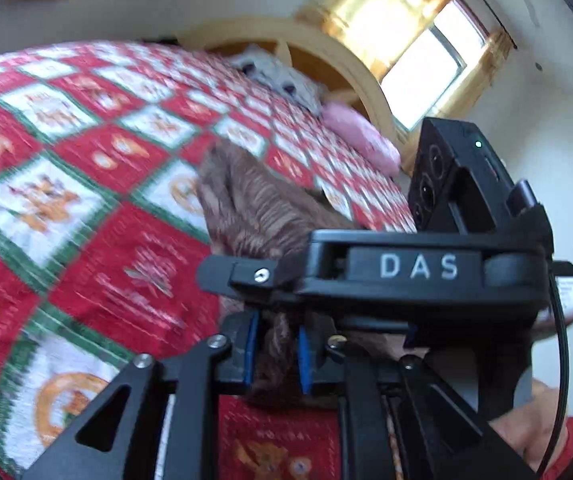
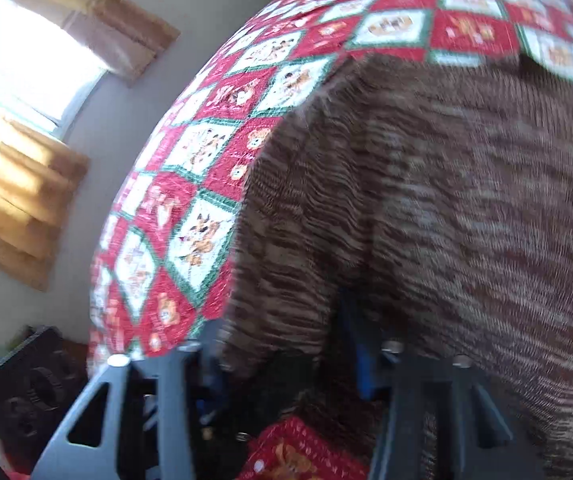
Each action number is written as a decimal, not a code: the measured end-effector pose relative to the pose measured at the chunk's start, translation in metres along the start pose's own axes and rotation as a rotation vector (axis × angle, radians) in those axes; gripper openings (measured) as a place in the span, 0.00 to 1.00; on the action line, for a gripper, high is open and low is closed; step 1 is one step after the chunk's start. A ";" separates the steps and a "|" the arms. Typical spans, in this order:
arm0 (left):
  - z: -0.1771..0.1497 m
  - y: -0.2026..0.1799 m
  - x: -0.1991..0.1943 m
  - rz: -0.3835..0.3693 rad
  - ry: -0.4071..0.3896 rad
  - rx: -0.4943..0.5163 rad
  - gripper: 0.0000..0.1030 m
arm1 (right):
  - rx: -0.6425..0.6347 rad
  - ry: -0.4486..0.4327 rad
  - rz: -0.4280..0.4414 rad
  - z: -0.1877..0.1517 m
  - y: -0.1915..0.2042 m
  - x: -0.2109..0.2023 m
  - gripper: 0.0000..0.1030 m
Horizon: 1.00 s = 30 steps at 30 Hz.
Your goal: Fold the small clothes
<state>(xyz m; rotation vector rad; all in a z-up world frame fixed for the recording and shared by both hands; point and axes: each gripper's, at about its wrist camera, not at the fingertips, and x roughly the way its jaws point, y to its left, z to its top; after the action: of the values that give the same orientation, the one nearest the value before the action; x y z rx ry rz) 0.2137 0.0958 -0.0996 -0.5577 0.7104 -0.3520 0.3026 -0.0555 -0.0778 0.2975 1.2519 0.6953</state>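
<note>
A brown striped knit garment lies on a red, white and green quilt. My left gripper is shut on a bunched edge of the garment between its blue pads. The right gripper's black body, marked DAS, crosses just above it. In the right wrist view the garment hangs large and blurred in front of the camera, draped over my right gripper. The fabric hides the gap between its blue-padded fingers.
The quilt covers a bed. A pink pillow and a white plush toy lie by the wooden headboard. A bright window with yellow curtains is in the wall. A dark object sits beside the bed.
</note>
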 end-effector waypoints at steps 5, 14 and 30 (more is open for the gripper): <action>-0.001 0.007 -0.008 -0.135 0.130 -0.009 0.28 | 0.110 -0.039 0.087 -0.010 -0.036 -0.016 0.23; 0.072 0.049 -0.025 -0.033 0.031 -0.110 1.00 | 0.032 -0.156 0.013 -0.031 -0.026 -0.030 0.19; 0.110 0.032 0.094 0.022 0.303 0.051 0.72 | -0.202 -0.245 -0.190 -0.061 0.028 -0.012 0.19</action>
<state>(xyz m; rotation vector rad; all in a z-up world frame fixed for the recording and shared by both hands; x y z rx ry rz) 0.3609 0.1155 -0.0985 -0.4519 0.9959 -0.4387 0.2349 -0.0513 -0.0716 0.0922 0.9542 0.5966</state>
